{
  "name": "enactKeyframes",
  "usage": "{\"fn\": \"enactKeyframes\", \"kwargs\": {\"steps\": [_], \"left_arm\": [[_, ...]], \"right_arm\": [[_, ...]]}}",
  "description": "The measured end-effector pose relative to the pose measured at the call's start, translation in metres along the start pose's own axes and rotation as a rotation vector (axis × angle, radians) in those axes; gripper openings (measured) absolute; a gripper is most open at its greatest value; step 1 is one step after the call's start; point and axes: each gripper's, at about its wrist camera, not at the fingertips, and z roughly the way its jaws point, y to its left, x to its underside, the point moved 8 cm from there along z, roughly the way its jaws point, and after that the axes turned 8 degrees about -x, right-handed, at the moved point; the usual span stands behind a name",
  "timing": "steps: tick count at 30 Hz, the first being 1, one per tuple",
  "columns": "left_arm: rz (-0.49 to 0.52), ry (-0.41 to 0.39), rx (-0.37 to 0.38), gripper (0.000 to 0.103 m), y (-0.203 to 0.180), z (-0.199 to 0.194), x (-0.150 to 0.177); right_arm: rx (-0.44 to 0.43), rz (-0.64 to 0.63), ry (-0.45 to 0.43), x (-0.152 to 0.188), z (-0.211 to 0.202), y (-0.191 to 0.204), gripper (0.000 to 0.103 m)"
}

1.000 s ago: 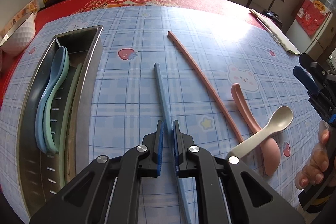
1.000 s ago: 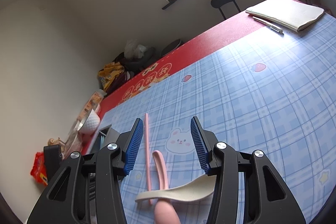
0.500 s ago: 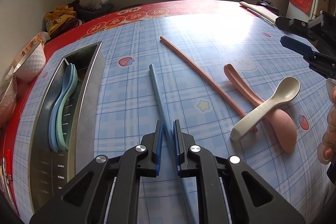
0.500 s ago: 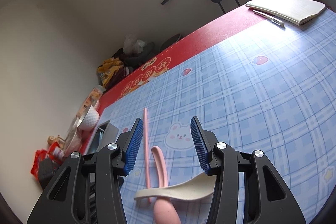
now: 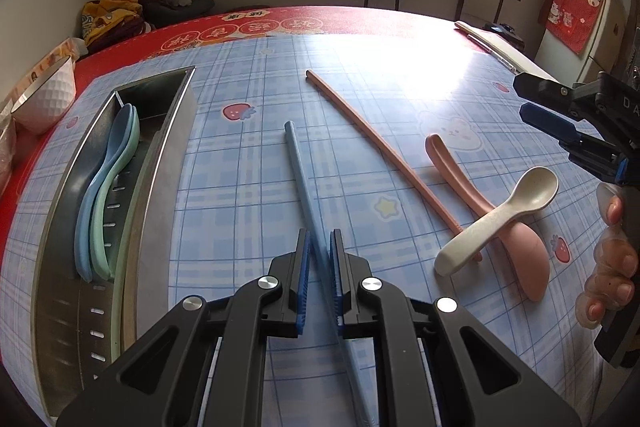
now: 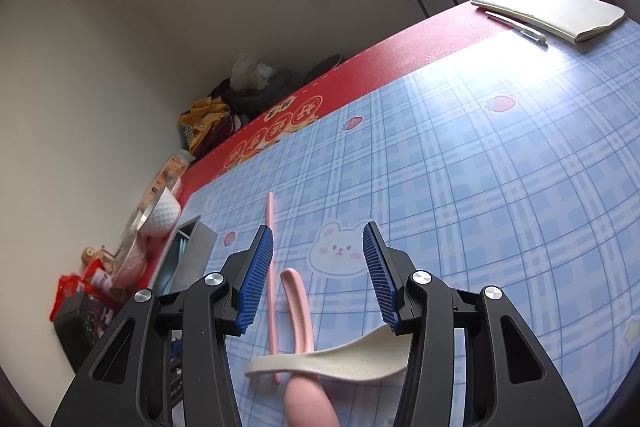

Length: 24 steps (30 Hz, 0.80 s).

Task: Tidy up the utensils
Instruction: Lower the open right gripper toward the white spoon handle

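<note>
Blue chopstick (image 5: 306,195) pinched between the pads of my left gripper (image 5: 319,247), jaws pressed almost together on it; its far end reaches out over the plaid tablecloth (image 5: 248,187), whether it touches the cloth I cannot tell. Steel utensil tray (image 5: 168,155) lies to the left of it; inside, a blue spoon (image 5: 86,211) and a green spoon (image 5: 105,203) nested together; a thin green edge shows beside them, kind unclear. Pink chopstick (image 5: 384,147) lies loose to the right; beyond it a pink spoon (image 5: 516,243) with a cream spoon (image 5: 500,215) resting across it. My right gripper (image 6: 318,247) hovers above those two spoons, jaws spread, nothing between the pads; fingers of my right hand (image 5: 612,267) wrap its handle. Writing: red border (image 5: 248,27) of the cloth carries round medallions with characters, not legible to me; letters "DA" on the right gripper's body.
</note>
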Motion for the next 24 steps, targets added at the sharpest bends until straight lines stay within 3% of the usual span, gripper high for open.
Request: {"fn": "enactKeyframes", "kwargs": {"steps": [6,14,24], "left_arm": [[-0.079,0.001,0.064,0.007,0.010,0.001,-0.001],[-0.080,-0.095,0.067,0.007,0.009,-0.017,-0.006],[-0.109,-0.150,0.105,0.007,0.013,-0.029,-0.007]], "right_arm": [[0.036,-0.022,0.026,0.005,0.009,-0.002,0.046],[0.040,0.024,0.054,0.022,-0.007,-0.002,0.046],[0.015,0.196,0.095,0.064,-0.039,-0.005,0.046]]}}
